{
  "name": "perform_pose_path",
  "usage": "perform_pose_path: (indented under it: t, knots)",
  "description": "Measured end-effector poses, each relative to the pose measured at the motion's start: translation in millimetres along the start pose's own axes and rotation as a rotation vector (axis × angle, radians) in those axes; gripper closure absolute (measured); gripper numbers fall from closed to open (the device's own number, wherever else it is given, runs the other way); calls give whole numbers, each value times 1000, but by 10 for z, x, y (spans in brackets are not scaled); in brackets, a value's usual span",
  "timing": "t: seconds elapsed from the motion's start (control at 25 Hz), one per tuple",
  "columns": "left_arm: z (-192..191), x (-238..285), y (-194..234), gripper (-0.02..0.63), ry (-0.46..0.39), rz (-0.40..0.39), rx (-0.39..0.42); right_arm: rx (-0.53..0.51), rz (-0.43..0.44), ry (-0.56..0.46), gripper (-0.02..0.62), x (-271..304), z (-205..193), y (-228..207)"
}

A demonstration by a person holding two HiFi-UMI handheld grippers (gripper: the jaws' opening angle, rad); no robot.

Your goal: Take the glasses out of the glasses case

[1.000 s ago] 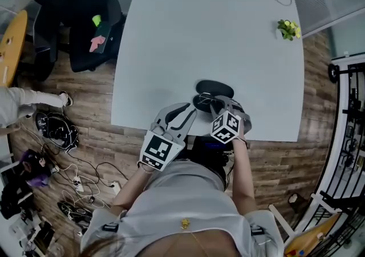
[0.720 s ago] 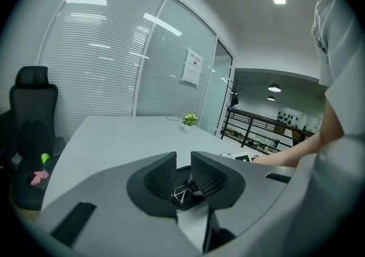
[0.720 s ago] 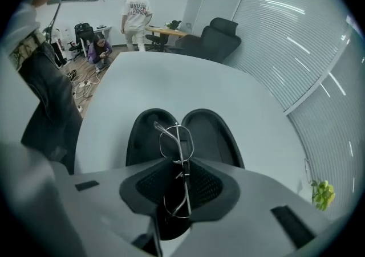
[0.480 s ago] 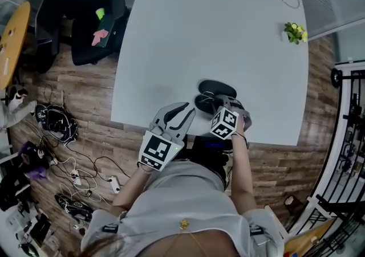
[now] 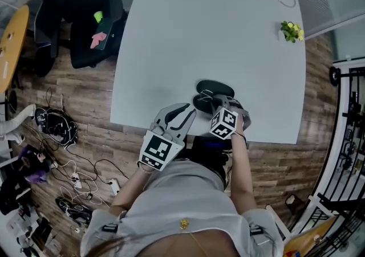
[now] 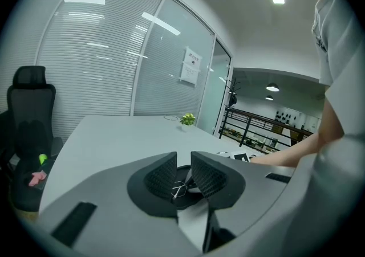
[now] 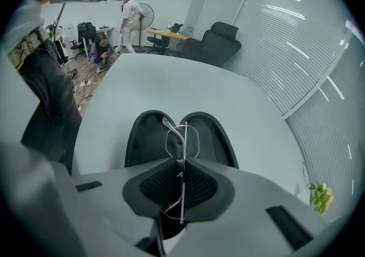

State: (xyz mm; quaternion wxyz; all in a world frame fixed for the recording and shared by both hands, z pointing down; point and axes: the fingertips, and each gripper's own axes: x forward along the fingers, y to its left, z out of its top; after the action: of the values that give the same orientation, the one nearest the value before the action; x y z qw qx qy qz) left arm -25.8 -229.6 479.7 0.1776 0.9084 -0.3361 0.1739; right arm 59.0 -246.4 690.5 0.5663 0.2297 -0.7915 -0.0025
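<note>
Since the glasses (image 7: 175, 141) are pinched edge-on by their thin wire frame, with the right gripper (image 7: 181, 180) closed tight on them over the open case (image 7: 142, 136), the hold looks slight. A tilt or jerk could let them pivot, slip out and drop into the case or onto the table (image 5: 199, 33). Squeezing too hard could bend the frame. The left gripper (image 6: 183, 175) sits near the case, jaws a little apart, holding nothing.
</note>
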Motion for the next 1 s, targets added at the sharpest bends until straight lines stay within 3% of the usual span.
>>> perform_pose_path:
  t: [0.52, 1.0]
  knots:
    - [-11, -32, -66, 520, -9, -26, 18, 9, -66, -26, 545, -430, 138, -148]
    - [-45, -73, -101, 520, -11, -41, 39, -21, -141, -82, 545, -1136, 497, -296]
